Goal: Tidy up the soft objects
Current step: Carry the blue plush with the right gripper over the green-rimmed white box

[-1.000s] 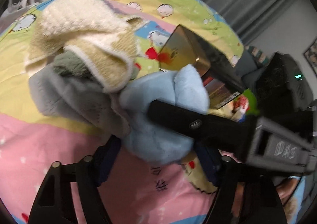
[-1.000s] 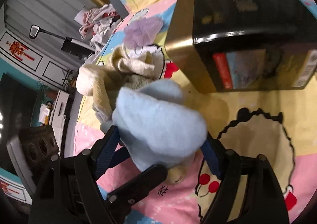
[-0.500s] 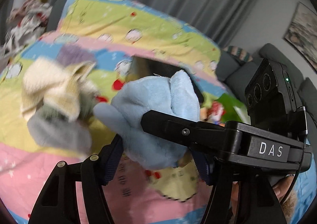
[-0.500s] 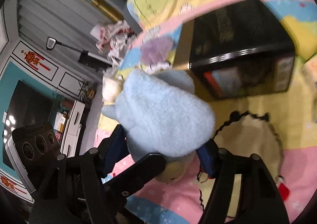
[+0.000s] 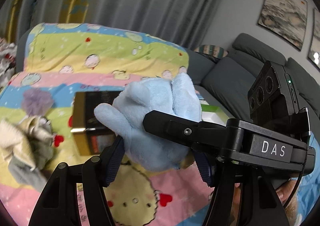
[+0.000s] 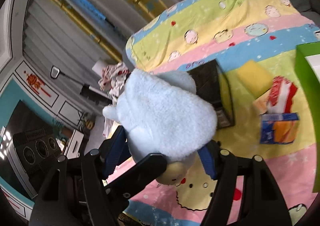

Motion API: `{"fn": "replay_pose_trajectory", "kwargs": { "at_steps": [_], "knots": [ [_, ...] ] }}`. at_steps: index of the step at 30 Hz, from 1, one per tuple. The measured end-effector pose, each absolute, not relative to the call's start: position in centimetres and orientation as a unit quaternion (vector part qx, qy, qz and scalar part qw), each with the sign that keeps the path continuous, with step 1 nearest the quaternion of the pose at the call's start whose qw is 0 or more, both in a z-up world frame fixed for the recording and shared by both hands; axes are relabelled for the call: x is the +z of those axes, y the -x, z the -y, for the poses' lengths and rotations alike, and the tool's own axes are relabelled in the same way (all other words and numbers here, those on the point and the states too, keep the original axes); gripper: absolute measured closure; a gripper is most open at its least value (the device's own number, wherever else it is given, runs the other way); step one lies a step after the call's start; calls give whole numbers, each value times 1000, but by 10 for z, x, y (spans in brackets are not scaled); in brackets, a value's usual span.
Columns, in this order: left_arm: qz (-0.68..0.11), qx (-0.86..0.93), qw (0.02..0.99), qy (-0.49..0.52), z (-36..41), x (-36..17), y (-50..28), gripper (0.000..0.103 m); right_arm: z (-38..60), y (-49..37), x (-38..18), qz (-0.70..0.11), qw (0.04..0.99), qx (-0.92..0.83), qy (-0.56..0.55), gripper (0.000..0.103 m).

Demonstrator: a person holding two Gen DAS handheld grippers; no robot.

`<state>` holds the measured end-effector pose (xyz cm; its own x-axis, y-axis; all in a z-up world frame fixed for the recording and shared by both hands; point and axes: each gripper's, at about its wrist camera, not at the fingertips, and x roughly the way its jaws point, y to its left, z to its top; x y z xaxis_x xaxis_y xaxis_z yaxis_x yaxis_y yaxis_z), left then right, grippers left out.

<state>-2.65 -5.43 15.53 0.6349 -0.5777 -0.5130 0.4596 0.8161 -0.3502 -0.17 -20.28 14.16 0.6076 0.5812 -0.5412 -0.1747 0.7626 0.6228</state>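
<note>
A light blue plush toy (image 5: 156,126) is held up in the air between both grippers. My left gripper (image 5: 158,158) is shut on its lower part. My right gripper (image 6: 162,152) is shut on it from the other side; the toy (image 6: 164,114) fills the middle of the right wrist view. The right gripper's finger (image 5: 180,128) crosses in front of the toy in the left wrist view. A pile of knitted cream and grey soft things (image 5: 22,146) lies on the colourful blanket (image 5: 104,53) at the left.
A black and gold box (image 5: 88,120) stands on the blanket behind the toy. A lilac pom (image 5: 36,99) lies left of it. In the right wrist view, a yellow sponge (image 6: 254,77), snack packets (image 6: 280,109) and a green box (image 6: 308,85) lie at the right. A grey sofa (image 5: 230,69) is beyond.
Both grippers have lifted the blue plush toy up and away from the knitted pile. The views have tilted up, so the curtains, wall and sofa now show.
</note>
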Motion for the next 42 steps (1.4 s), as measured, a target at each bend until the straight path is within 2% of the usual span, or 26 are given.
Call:
{"fn": "replay_pose_trajectory", "kwargs": {
  "at_steps": [9,42],
  "knots": [
    [-305,-338,888,61,115,163,20,37,263,12,148,-345,869,173,-310,35],
    [-352,-481,803,-2,290,141,1,37,420,63,122,-282,855,-17,-436,35]
  ]
}}
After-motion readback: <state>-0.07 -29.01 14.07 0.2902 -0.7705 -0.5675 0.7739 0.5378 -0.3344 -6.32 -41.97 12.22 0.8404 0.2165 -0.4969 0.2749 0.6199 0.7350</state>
